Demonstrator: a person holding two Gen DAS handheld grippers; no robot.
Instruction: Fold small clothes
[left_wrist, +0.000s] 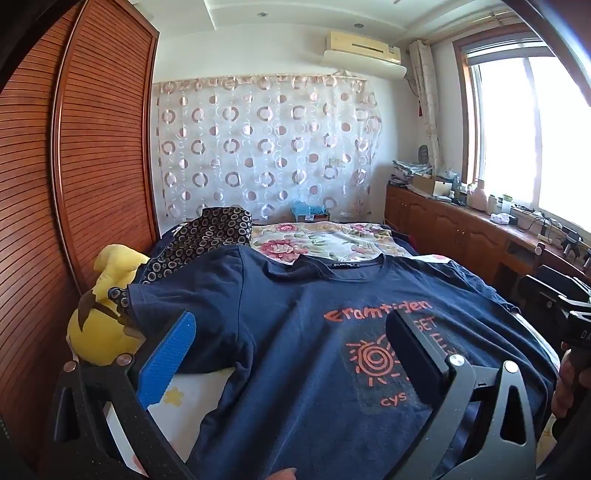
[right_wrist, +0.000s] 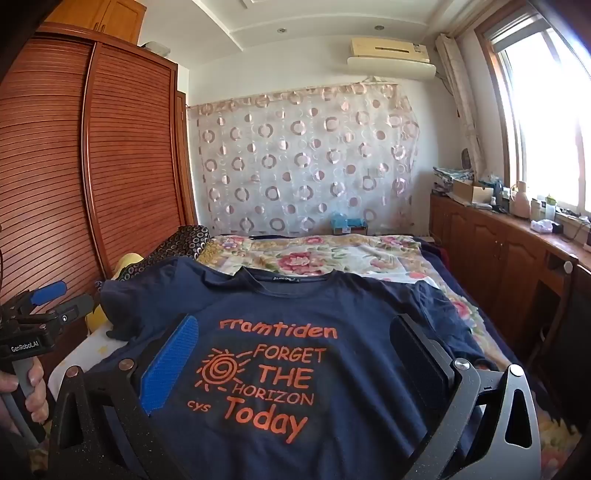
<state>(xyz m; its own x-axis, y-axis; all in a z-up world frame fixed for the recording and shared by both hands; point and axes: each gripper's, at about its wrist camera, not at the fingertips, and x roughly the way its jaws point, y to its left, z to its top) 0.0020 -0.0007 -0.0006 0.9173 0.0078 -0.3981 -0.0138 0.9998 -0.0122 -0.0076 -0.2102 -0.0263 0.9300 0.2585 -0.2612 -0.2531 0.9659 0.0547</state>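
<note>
A navy T-shirt with orange print lies flat, face up, on the bed, collar pointing away. It also shows in the right wrist view. My left gripper is open and empty, above the shirt's left half near the left sleeve. My right gripper is open and empty, hovering over the printed chest. The left gripper also appears at the left edge of the right wrist view, held in a hand. The right gripper's body shows at the right edge of the left wrist view.
The bed carries a floral quilt behind the shirt. A yellow plush toy and a dark ring-patterned cloth lie at the left. A wooden wardrobe stands left; a low cabinet with clutter runs along the right under the window.
</note>
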